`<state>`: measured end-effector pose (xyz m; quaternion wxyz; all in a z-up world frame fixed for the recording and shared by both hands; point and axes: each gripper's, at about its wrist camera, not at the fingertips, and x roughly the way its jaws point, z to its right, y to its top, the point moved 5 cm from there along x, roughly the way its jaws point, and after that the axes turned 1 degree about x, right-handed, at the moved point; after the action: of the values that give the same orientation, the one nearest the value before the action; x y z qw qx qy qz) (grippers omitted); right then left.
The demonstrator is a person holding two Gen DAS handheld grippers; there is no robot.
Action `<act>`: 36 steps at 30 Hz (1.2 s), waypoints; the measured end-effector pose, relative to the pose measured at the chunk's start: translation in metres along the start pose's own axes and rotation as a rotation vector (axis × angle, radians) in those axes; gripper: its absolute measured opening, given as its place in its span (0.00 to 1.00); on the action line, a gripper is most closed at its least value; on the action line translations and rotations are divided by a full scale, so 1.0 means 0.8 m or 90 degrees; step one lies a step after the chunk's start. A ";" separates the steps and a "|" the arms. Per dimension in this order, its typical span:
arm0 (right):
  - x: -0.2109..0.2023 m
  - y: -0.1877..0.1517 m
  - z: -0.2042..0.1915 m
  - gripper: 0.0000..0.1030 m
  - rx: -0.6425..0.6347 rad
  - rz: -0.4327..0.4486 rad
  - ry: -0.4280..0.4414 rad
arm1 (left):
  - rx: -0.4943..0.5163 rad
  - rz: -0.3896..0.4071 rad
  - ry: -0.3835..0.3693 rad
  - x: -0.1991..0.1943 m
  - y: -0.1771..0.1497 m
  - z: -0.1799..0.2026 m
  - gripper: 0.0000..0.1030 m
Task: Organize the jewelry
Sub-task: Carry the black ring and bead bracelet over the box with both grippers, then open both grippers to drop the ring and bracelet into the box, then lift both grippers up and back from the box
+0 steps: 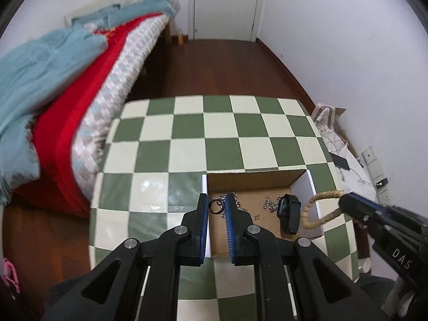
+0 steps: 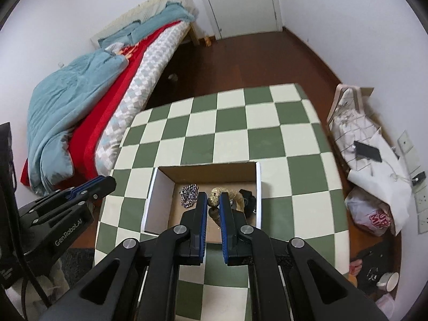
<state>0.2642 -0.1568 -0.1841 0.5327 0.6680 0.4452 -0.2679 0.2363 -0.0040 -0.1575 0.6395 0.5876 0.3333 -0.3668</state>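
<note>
we are holding both grippers over a cardboard box [image 2: 163, 187] sitting near the front edge of the checked tabletop [image 1: 222, 139]. our left gripper [image 1: 216, 206] is hanging over the box's left wall with its tongs apart around a small metal ring [image 1: 216, 205]; whether the pads are touching the ring we cannot tell. a silver chain [image 2: 189, 195] is lying on the box floor toward its left side, and a black band [image 1: 288, 212] is lying toward its right wall. our right gripper [image 2: 213, 203] is clamping a rope bracelet [image 1: 318, 208], which is arching over the box's right wall, its speckled bead [image 2: 214, 200] sitting between the tongs
</note>
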 end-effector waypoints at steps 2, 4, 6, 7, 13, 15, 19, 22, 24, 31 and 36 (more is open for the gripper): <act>0.016 0.002 0.002 0.09 0.008 -0.021 0.013 | -0.005 -0.020 -0.010 0.015 0.000 -0.001 0.09; 0.029 0.002 0.004 0.09 0.020 -0.038 0.026 | -0.010 -0.033 -0.018 0.024 0.000 -0.001 0.10; 0.043 0.003 0.005 0.09 0.027 -0.056 0.039 | -0.012 -0.052 -0.026 0.034 0.001 0.000 0.10; 0.052 0.002 0.006 0.09 0.033 -0.071 0.050 | -0.017 -0.061 -0.031 0.038 0.000 0.001 0.12; 0.092 -0.011 0.019 0.15 0.100 -0.157 0.100 | -0.045 -0.071 -0.011 0.047 0.004 -0.009 0.75; 0.097 -0.014 0.031 0.73 0.114 -0.160 0.077 | -0.050 -0.058 0.004 0.044 0.006 -0.015 0.99; 0.090 -0.017 0.040 0.89 0.051 -0.136 -0.039 | -0.035 -0.050 0.066 0.043 0.005 -0.027 0.99; 0.089 -0.022 0.041 0.96 0.004 -0.141 -0.125 | -0.022 -0.038 0.105 0.042 0.001 -0.031 1.00; 0.086 -0.024 0.040 0.99 -0.019 -0.130 -0.165 | -0.016 -0.028 0.124 0.037 -0.003 -0.032 1.00; 0.062 -0.030 0.031 0.99 -0.033 -0.110 -0.196 | -0.013 -0.008 0.143 0.008 -0.014 -0.026 1.00; 0.024 -0.034 0.024 0.99 -0.022 -0.096 -0.189 | -0.009 -0.001 0.131 -0.027 -0.016 -0.016 1.00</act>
<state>0.2512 -0.1680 -0.2187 0.5821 0.5767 0.4152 -0.3952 0.2145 0.0099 -0.1469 0.6057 0.6172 0.4008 -0.3027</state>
